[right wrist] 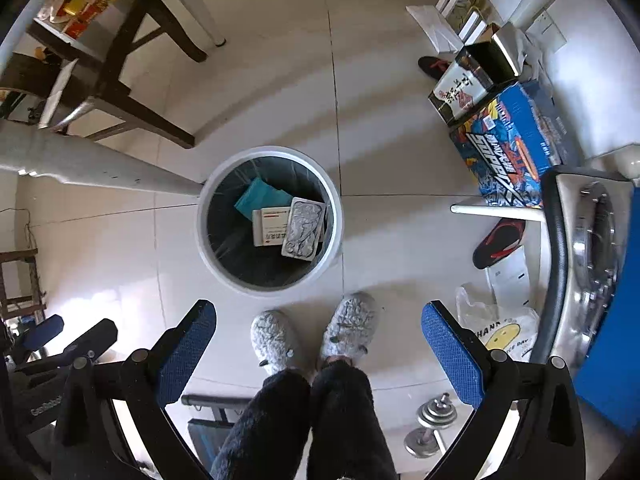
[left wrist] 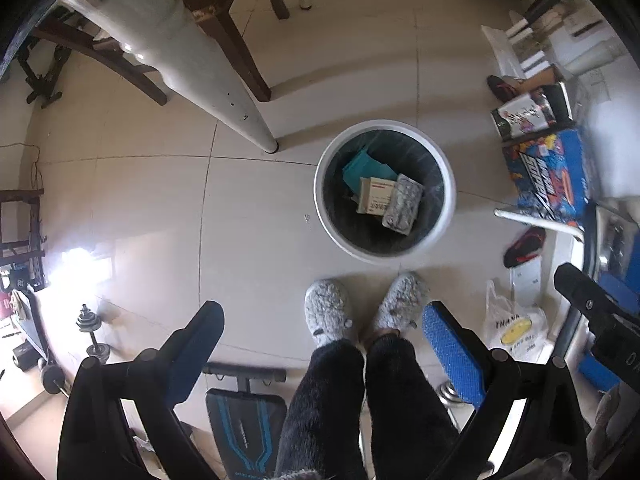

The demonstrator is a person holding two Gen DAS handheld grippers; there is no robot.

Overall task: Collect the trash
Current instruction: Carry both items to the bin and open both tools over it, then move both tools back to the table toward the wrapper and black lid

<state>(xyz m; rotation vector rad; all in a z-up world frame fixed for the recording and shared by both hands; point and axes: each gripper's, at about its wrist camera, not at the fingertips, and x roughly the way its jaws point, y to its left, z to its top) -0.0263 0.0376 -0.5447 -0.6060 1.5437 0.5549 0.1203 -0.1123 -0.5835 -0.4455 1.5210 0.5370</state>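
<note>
Both grippers hung over the bin (left wrist: 385, 191), jaws apart, nothing held: left gripper (left wrist: 324, 344), right gripper (right wrist: 320, 344). Trash sat inside the bin: teal packet (left wrist: 362, 170), small box (left wrist: 376, 196), blister pack (left wrist: 403, 209). Only the right view showed the cluttered tabletop (right wrist: 76, 8), upper left; the left view showed a dumbbell (left wrist: 90, 330), lower left.

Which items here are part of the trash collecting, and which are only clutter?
Job: white bin; inside it a teal packet, medicine box, blister pack; both grippers open, empty.
Clutter: blue carton, flip-flop, dumbbell, smiley bag.
</note>
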